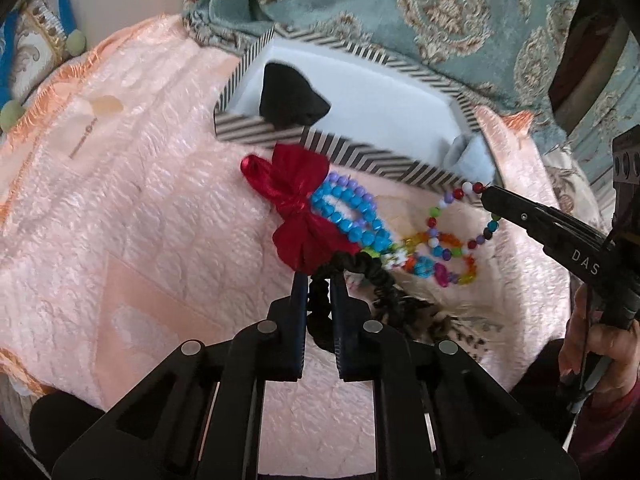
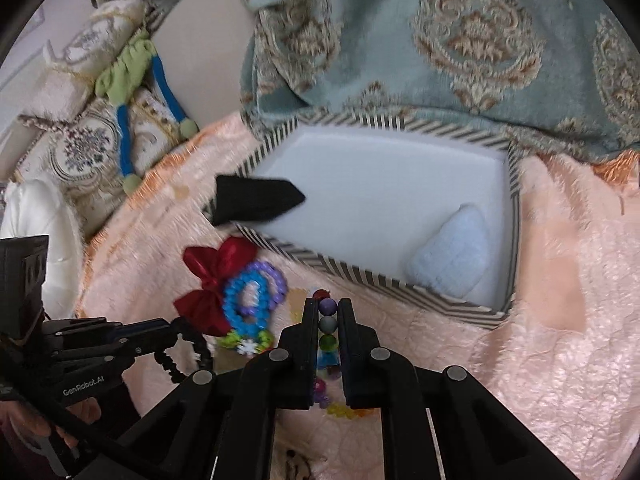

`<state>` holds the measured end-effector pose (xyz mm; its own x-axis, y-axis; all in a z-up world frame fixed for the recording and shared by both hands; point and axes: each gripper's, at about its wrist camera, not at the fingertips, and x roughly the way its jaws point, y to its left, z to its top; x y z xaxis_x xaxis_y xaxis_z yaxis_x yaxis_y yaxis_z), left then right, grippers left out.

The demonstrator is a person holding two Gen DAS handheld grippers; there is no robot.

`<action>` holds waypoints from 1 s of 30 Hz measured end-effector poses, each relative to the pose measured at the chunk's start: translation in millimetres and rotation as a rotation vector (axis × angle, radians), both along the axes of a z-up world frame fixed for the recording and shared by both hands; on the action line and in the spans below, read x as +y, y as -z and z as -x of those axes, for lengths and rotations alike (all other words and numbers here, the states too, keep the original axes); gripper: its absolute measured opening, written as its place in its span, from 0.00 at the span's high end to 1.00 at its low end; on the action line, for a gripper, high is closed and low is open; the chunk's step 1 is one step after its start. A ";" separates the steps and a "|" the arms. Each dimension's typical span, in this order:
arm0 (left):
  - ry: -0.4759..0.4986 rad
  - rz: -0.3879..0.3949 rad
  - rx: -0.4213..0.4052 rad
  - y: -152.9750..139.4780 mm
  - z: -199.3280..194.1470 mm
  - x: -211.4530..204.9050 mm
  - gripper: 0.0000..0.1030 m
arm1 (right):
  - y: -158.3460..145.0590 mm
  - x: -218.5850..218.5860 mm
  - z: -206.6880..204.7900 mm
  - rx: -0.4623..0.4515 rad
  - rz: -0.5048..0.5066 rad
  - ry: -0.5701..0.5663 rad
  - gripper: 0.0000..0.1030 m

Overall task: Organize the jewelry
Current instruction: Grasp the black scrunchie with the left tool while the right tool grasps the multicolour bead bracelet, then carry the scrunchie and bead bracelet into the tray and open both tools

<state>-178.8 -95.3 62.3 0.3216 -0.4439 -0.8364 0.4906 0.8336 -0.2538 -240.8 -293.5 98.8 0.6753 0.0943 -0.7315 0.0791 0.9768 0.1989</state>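
Left tongs (image 1: 319, 280): angled downward, clamped on black scrunchie (image 1: 320, 304), beside red bow (image 1: 298, 200).
Right tongs (image 2: 327, 308): angled downward, clamped on multicolored bead strand (image 2: 328, 322), near striped box (image 2: 440, 292).
Jewelry pile: blue bead bracelet (image 1: 348, 216) on pink quilted blanket (image 1: 140, 200), before the box.
Background: teal damask fabric (image 2: 460, 40).

Jewelry pile (image 1: 360, 232) lies on blanket (image 1: 140, 220) before box (image 1: 344, 152).

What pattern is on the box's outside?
Black-and-white diagonal stripes on the box, clearest from the left wrist.
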 end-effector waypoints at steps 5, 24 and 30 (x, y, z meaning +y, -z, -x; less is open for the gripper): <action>0.004 0.034 -0.025 -19.4 6.9 8.1 0.91 | -20.8 0.4 10.7 -0.046 0.007 0.006 0.92; 0.032 0.035 -0.146 -73.3 0.4 -19.1 0.91 | -54.9 -17.5 23.1 -0.115 0.032 0.058 0.92; 0.036 0.021 -0.178 -84.5 -16.4 -42.3 0.91 | -57.1 -26.3 15.3 -0.117 0.033 0.072 0.92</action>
